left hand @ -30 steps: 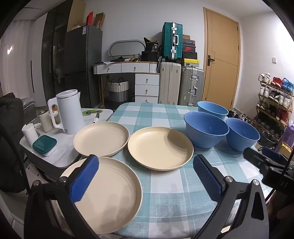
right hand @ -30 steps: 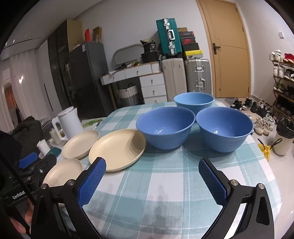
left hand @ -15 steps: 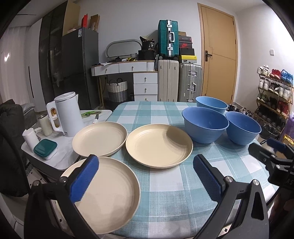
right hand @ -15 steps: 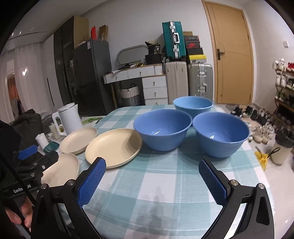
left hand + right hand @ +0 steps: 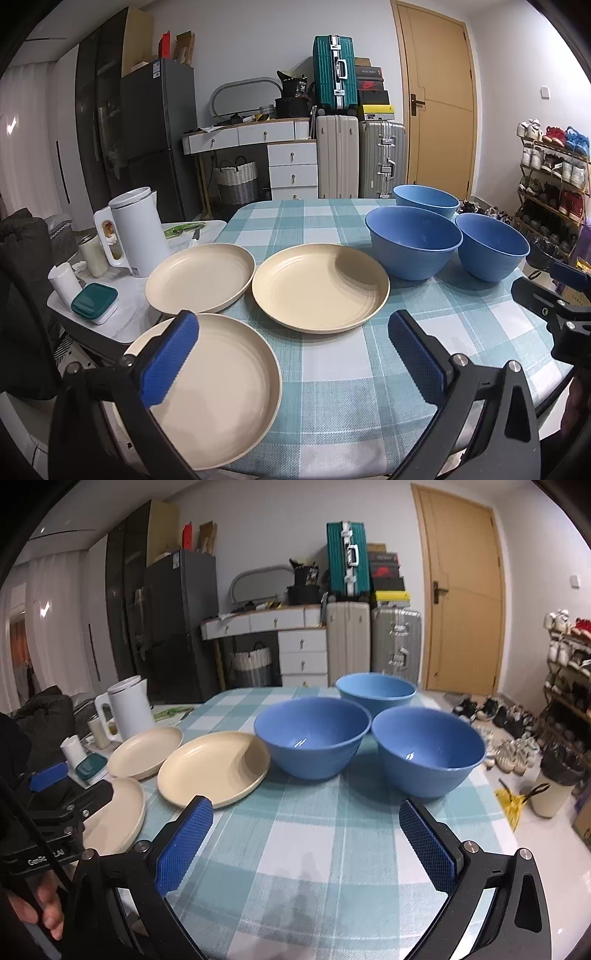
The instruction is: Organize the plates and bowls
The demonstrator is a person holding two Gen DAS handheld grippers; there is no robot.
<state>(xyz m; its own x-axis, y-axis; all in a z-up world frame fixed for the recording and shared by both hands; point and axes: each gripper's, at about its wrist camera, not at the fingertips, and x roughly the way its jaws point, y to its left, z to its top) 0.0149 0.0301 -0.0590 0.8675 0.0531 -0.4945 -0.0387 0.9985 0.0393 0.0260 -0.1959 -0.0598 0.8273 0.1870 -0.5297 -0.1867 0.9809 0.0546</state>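
Observation:
Three cream plates lie on the checked table (image 5: 332, 373): a near plate (image 5: 218, 387) at the front left edge, a left plate (image 5: 201, 282) behind it, a middle plate (image 5: 320, 288). Three blue bowls stand to the right: a middle bowl (image 5: 413, 242), a right bowl (image 5: 491, 246), a far bowl (image 5: 424, 197). My left gripper (image 5: 293, 360) is open, its left finger over the near plate, holding nothing. My right gripper (image 5: 306, 843) is open above the tablecloth in front of the middle bowl (image 5: 312, 734) and right bowl (image 5: 426, 749), holding nothing.
A white kettle (image 5: 135, 230), a teal-lidded box (image 5: 94, 302) and small jars sit on a side tray to the left of the table. Suitcases (image 5: 338, 162), drawers and a door stand behind; a shoe rack (image 5: 550, 173) is on the right. A hand (image 5: 40, 912) holds the left gripper.
Both wrist views have shifted slightly and tilted up a little; plates and bowls stay where they were. Both grippers remain open and empty.

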